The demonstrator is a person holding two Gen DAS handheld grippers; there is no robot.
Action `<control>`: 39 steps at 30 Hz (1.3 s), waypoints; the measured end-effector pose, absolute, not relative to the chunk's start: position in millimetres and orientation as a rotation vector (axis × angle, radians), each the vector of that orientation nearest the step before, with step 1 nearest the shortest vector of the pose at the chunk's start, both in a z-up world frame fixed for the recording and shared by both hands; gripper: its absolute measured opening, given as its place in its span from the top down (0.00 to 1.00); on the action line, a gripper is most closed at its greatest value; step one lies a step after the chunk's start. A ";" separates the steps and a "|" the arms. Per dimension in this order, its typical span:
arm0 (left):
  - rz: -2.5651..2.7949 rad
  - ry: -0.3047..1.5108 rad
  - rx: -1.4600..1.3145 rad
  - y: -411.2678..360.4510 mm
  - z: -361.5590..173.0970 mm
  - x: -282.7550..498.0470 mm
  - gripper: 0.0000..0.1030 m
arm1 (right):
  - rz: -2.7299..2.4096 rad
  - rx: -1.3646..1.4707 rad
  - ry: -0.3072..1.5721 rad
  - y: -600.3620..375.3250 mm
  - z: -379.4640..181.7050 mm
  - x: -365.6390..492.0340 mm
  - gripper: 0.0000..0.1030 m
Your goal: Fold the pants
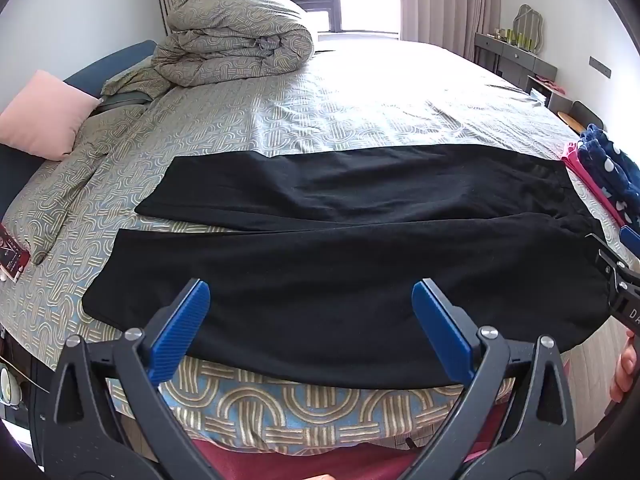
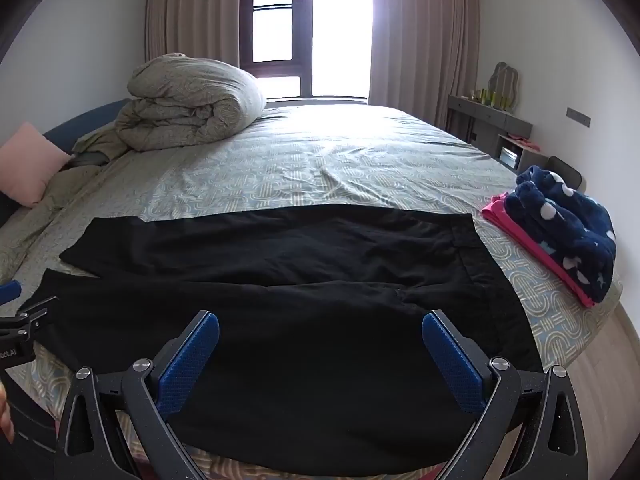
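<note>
1. The left gripper (image 1: 310, 332) tilts down over the near edge of the bed (image 1: 360, 120), jaws spread wide with nothing between them.
2. The right gripper (image 2: 320, 364) tilts down likewise, jaws wide apart and gripping nothing.
3. The black pants (image 2: 280, 280) lie flat across the near part of the bed, legs to the left, waistband to the right.
4. Right of the waistband sits a navy dotted garment (image 2: 568, 220) on pink cloth.
5. Far left, a rolled duvet (image 2: 188, 104) rests near a pink pillow (image 2: 28, 160).
</note>
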State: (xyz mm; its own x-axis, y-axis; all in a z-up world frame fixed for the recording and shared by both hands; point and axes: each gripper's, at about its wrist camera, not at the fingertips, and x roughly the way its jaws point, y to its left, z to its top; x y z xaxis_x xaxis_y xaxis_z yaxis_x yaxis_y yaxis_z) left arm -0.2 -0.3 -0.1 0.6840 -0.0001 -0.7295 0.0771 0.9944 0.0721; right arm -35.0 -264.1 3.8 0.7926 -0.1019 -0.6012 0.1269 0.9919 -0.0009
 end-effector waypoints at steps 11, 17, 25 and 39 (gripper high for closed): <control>-0.043 0.824 0.095 -3.7 1.5 -2.1 0.02 | -0.132 0.054 0.653 -266.0 2.5 -36.7 0.00; -0.041 0.817 0.099 -6.6 -0.8 -0.3 0.02 | -0.136 0.053 0.653 -265.5 2.9 -36.7 0.00; -0.039 0.823 0.095 -5.5 -1.1 -2.9 0.02 | -0.148 0.053 0.655 -266.2 1.6 -36.5 0.00; -0.048 0.800 0.082 4.4 -7.5 -4.9 0.02 | -0.160 0.060 0.660 -269.1 -1.1 -38.0 0.00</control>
